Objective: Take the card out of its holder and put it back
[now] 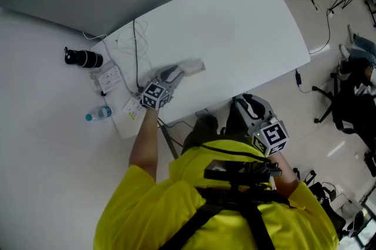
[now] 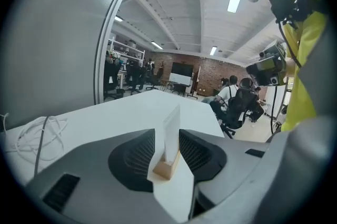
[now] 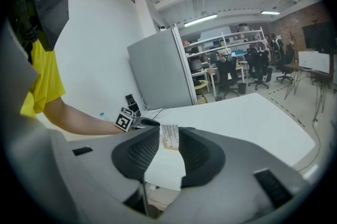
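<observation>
- The card (image 2: pixel 171 130) stands upright in its small wooden holder (image 2: pixel 164 168) on the white desk (image 1: pixel 235 25), in the left half and not far from the near edge.
- The left claw (image 2: pixel 167 150) lies low over the desk with its jaws set wide on either side of the card. Neither pad seems to press on it, so the card is framed rather than gripped, with the holder alone keeping it upright.
- The right claw (image 3: pixel 169 152) hangs off the desk beyond the near edge, close to the person's body. Its jaws are apart with nothing between them, and it looks to be waiting clear of the work.
- A white cable (image 1: pixel 138 46) lies coiled toward the desk's left end, clear of the card.
- With the card seated in its slot, I cannot tell whether it is about to be taken out or has already been put back.
</observation>
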A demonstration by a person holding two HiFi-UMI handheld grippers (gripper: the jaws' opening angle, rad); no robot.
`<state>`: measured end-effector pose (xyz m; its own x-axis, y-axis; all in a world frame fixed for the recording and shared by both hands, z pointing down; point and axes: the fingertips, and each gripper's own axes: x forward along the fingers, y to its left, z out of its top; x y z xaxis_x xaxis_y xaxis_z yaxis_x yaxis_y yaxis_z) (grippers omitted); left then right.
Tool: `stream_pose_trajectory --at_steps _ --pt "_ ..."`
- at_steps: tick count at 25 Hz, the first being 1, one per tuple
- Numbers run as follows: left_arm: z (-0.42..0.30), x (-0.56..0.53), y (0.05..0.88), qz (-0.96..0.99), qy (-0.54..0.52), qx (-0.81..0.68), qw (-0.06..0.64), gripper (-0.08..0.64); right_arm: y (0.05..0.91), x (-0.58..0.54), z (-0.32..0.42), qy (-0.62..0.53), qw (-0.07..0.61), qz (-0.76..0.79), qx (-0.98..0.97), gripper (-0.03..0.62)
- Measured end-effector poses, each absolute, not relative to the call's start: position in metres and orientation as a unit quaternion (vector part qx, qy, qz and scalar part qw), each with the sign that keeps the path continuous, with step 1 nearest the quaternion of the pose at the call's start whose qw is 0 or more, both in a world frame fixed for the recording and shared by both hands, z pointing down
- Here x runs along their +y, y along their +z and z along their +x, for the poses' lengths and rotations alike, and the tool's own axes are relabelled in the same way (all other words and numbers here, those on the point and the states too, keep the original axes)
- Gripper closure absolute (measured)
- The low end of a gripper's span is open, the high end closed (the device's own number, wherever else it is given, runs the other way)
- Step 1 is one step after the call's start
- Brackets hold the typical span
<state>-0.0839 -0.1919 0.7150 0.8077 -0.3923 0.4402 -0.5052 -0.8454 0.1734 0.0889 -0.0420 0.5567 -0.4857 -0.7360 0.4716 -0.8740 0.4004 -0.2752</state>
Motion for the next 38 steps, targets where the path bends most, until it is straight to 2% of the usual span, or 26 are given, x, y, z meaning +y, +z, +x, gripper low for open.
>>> stream_pose_trajectory --at_steps 5,6,7,8,20,27,38 --pt "-0.061 -0.194 0.725 0.95 0.193 -0.183 0.163 0.425 0.564 -0.041 0.079 0.259 0.147 0.476 -0.828 0.472" --pt "-0.057 -0.193 0.725 0.951 0.19 -0.177 0.166 0.447 0.566 -0.041 0.077 0.261 0.147 0.475 -0.827 0.472" --pt "-0.055 -0.192 0.725 0.952 0.188 -0.172 0.167 0.523 0.568 -0.042 0.076 0.264 0.147 0.474 -0.827 0.472" --pt "-0.052 -0.189 0.725 0.953 0.188 -0.166 0.168 0.54 0.57 -0.042 0.075 0.266 0.147 0.473 -0.827 0.472" --pt "-0.051 -0.187 0.698 0.959 0.169 -0.193 0.123 0.545 0.571 -0.049 0.076 0.271 0.142 0.471 -0.827 0.472" --pt "-0.06 -0.192 0.632 0.962 0.144 -0.216 0.08 0.545 0.569 -0.055 0.07 0.271 0.132 0.47 -0.83 0.472" --pt "-0.074 -0.196 0.474 0.951 0.084 -0.295 0.05 0.545 0.539 -0.065 0.07 0.242 0.099 0.476 -0.84 0.472"
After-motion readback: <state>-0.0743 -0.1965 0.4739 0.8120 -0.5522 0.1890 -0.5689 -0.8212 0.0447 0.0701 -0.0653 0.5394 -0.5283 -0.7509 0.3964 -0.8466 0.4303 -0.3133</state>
